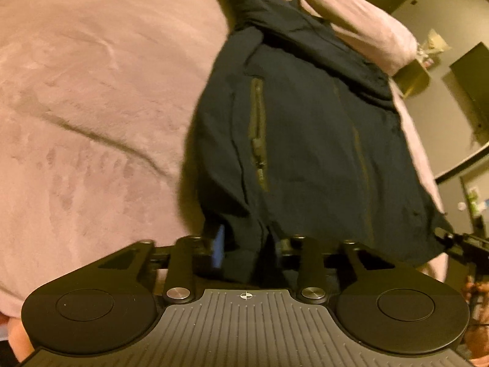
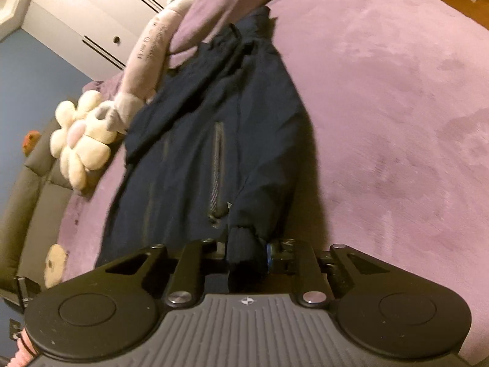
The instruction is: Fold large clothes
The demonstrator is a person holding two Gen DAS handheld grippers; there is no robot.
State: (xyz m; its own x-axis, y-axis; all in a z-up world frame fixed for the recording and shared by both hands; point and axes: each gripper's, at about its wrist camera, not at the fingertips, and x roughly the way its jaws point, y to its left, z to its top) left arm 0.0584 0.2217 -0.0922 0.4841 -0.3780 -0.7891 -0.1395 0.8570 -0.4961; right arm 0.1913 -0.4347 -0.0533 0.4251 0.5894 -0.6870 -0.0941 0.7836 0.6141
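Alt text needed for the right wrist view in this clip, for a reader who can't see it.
The right gripper is shut on the near hem of a dark navy jacket that lies stretched away from the camera across a purple blanket. A cream flower-shaped plush toy sits at the jacket's left, beside a white wardrobe.

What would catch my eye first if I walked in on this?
A big dark navy jacket stretched along a fuzzy pink bed cover, with its near edge pinched in both the left gripper and the right gripper. In the right view, a cream flower-shaped plush toy lies beside the jacket near the edge of the bed.
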